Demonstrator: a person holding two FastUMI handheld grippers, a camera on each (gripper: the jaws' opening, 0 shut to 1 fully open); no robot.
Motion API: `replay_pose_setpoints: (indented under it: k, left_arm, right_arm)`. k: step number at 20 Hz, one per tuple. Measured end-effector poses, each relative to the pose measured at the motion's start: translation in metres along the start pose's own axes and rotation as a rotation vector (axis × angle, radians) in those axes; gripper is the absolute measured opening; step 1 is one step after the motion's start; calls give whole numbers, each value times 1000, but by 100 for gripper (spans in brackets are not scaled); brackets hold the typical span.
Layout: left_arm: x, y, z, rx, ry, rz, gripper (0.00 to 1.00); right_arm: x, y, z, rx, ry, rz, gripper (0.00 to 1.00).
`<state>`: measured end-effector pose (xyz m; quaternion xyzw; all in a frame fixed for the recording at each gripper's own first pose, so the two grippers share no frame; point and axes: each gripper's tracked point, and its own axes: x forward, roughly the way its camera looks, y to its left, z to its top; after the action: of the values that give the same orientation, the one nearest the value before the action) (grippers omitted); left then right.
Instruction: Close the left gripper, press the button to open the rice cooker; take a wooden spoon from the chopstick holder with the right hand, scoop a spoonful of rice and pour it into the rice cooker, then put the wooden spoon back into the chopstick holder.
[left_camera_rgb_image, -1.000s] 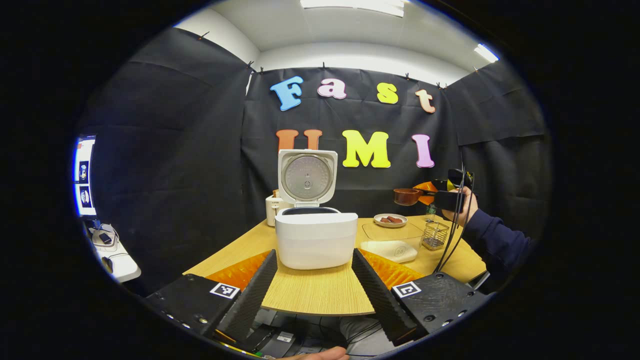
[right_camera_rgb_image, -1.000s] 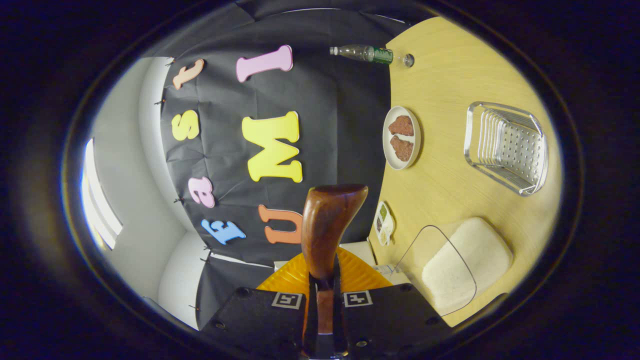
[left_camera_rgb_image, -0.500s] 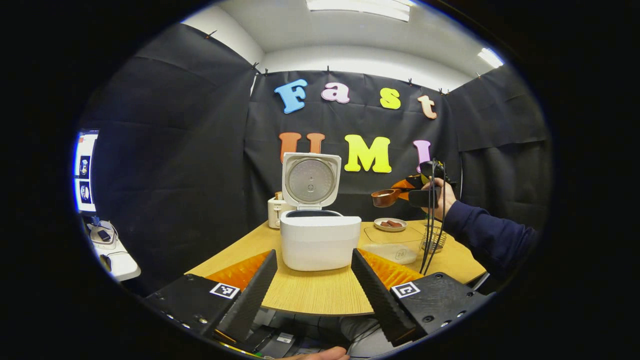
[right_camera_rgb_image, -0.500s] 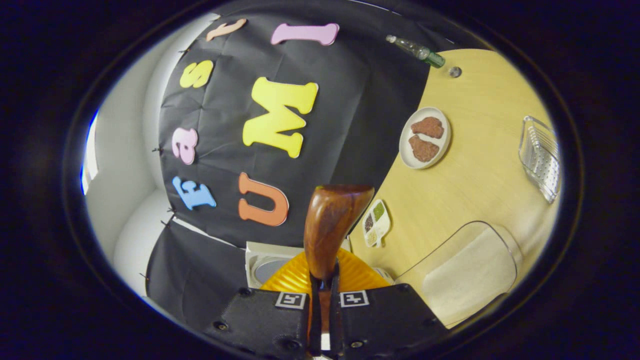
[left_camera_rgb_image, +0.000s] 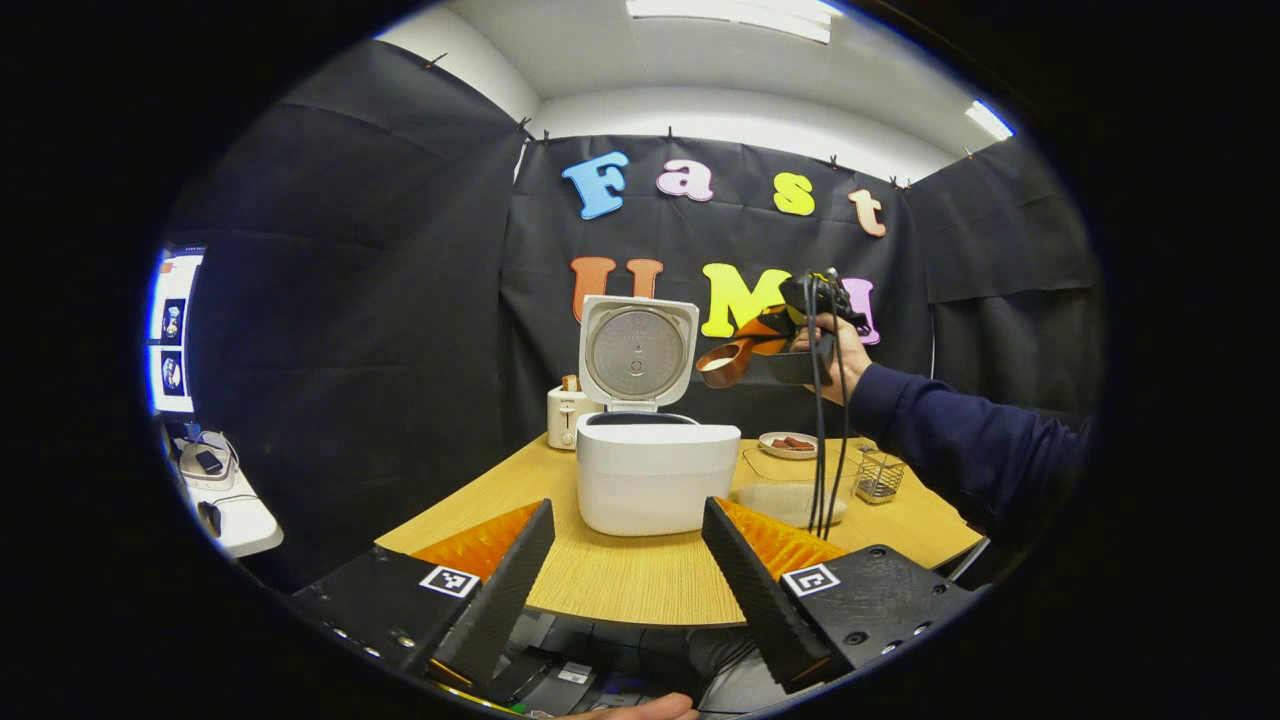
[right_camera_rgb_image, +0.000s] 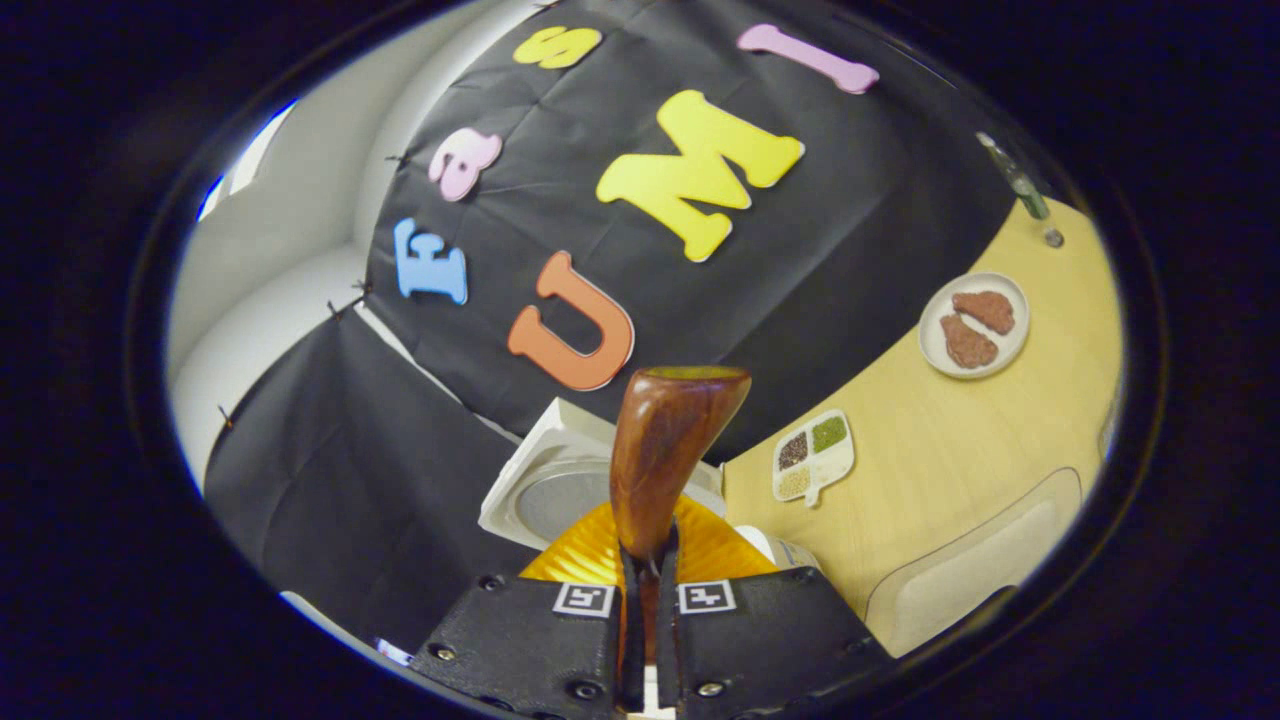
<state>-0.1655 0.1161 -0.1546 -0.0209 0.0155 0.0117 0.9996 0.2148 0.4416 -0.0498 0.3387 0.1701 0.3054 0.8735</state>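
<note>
Rice cooker (left_camera_rgb_image: 657, 475) is seen in the left gripper view standing on the wooden table (left_camera_rgb_image: 640, 585) with its lid (left_camera_rgb_image: 637, 351) raised upright behind the open pot. The left gripper (left_camera_rgb_image: 625, 575) is held low at the near edge of the table, its two fingers spread wide with nothing between them, well apart from the cooker. Up and to the right of the raised lid, the right gripper (left_camera_rgb_image: 775, 350) is carried in a hand (left_camera_rgb_image: 838, 350) with a dark blue sleeve (left_camera_rgb_image: 960, 450), and the wooden spoon (left_camera_rgb_image: 728, 362) is pointed from it toward the cooker, bowl tilted slightly downward; pale rice is visible in the bowl. Cables (left_camera_rgb_image: 822, 420) are seen hanging from that gripper.

In the right gripper view, the fingers of the right gripper (right_camera_rgb_image: 645, 600) are pressed narrowly together on the handle of the wooden spoon (right_camera_rgb_image: 668, 455), whose dark brown bowl is seen from behind, so its contents cannot be told there. The cooker's lid (right_camera_rgb_image: 560, 490) is seen just below and behind the spoon.

The chopstick holder (left_camera_rgb_image: 878, 478), a wire basket, is placed on the right part of the table, beside a clear container of rice (left_camera_rgb_image: 790, 495). A small plate with two brown pieces (right_camera_rgb_image: 973, 325) and a divided dish of grains (right_camera_rgb_image: 812, 458) are laid on the table farther off.
</note>
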Motion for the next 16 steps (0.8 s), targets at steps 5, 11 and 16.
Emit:
replay_pose_setpoints:
  k: [5,11,16]
  left_arm:
    - [2,10,-5,-20,15,12,94]
    - [5,15,-8,-22,17,20,93]
    - [8,17,-13,-16,36,32,93]
  right_arm:
    - [22,31,-8,-236,-35,-34,10]
    - [53,35,-19,-425,-42,-96,10]
    - [60,53,-37,-570,-52,-59,10]
